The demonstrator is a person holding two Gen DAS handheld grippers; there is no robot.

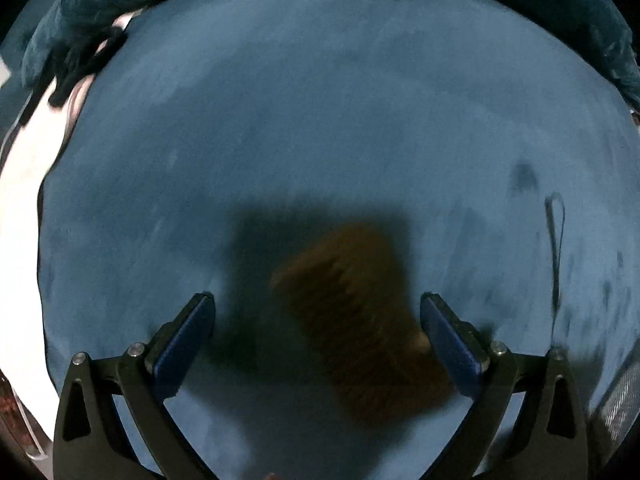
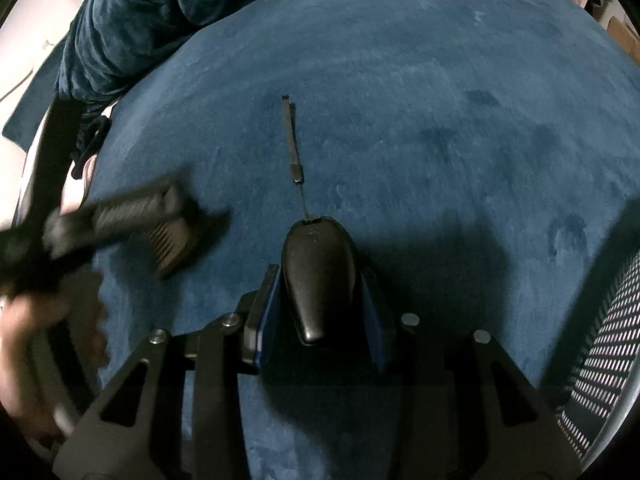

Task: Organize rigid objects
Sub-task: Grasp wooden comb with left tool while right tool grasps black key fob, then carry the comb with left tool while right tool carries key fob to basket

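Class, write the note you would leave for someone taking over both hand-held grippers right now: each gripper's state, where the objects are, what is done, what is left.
Left hand-held gripper: open, above the brown comb, which lies blurred on the blue cloth, between the fingers but not gripped.
Right hand-held gripper: shut on the black fob; its strap trails forward on the cloth.
The left gripper also shows, blurred, at the left of the right wrist view, over the comb.
Done: fob picked up.
Left: likely grasp the comb, then place both; no destination is visible.
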